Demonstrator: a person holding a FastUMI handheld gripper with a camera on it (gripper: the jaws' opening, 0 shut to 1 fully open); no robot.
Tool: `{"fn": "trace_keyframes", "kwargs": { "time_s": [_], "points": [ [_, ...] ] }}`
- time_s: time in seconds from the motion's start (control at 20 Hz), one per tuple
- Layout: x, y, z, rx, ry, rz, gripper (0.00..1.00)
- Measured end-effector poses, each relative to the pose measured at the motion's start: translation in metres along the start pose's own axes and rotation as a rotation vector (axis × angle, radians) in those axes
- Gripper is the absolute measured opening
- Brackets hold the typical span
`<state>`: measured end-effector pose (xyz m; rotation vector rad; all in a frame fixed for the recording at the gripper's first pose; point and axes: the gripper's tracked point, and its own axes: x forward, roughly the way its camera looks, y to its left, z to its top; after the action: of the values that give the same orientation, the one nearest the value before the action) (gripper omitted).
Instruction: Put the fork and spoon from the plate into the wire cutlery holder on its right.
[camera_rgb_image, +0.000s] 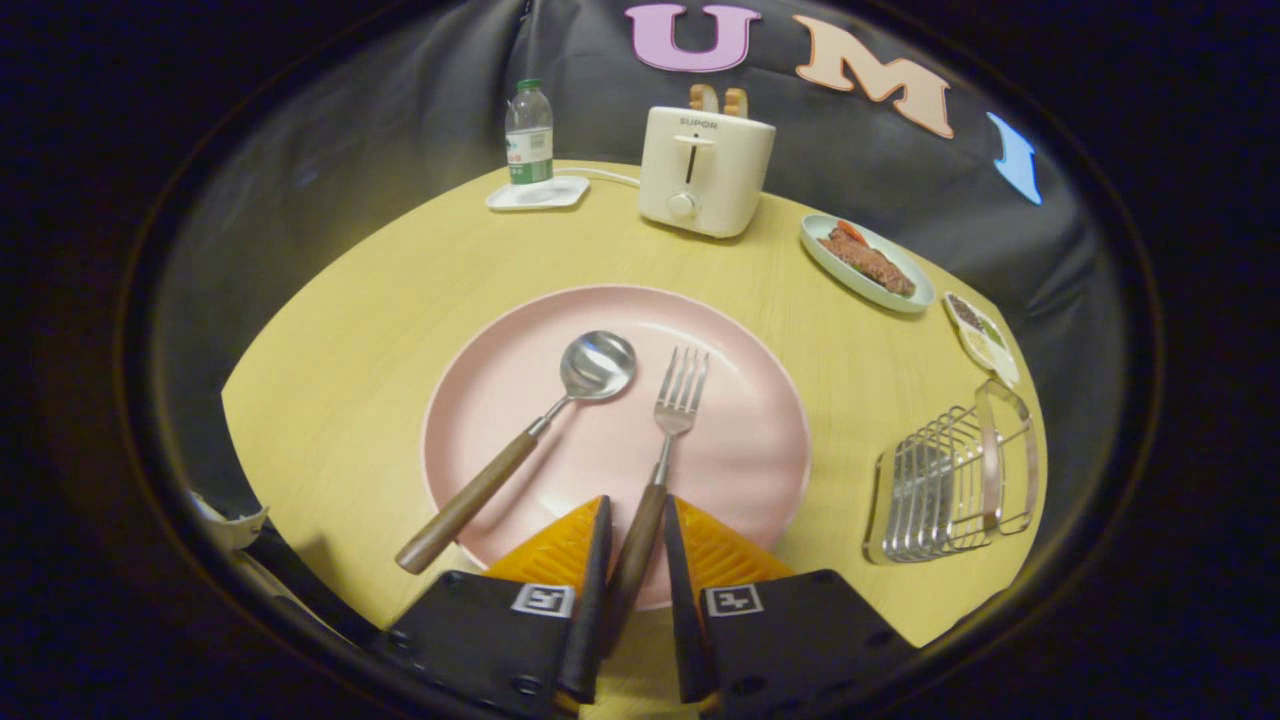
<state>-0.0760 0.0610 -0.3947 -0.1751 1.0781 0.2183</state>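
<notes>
Wood-handled fork (655, 470) on pink plate (745, 470), handle between narrowly parted gripper (637, 528) fingers, contact indeterminable; spoon (520, 450) left, wire cutlery holder (950, 480) right.

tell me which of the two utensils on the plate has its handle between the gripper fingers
The fork: its wooden handle runs between the gripper fingers, while the spoon lies apart, off to their left.

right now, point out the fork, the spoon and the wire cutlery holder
fork (668, 440), gripper view, on its metal neck below the tines
spoon (597, 365), gripper view, middle of its bowl
wire cutlery holder (950, 487), gripper view, on its wire bars
</notes>
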Motion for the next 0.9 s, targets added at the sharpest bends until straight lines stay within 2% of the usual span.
{"fn": "trace_keyframes", "kwargs": {
  "time_s": [0.05,0.2,0.25,0.5,0.9],
  "points": [
    [0.002,0.003,-0.001,0.009,0.020,0.010,0.17],
    [0.002,0.002,-0.002,0.008,0.031,0.009,0.16],
    [0.001,0.003,-0.003,0.013,0.043,0.013,0.10],
    [-0.005,-0.003,0.000,0.069,0.096,0.005,0.10],
    [-0.031,-0.013,0.013,0.122,0.110,0.056,0.10]
  ]
}}
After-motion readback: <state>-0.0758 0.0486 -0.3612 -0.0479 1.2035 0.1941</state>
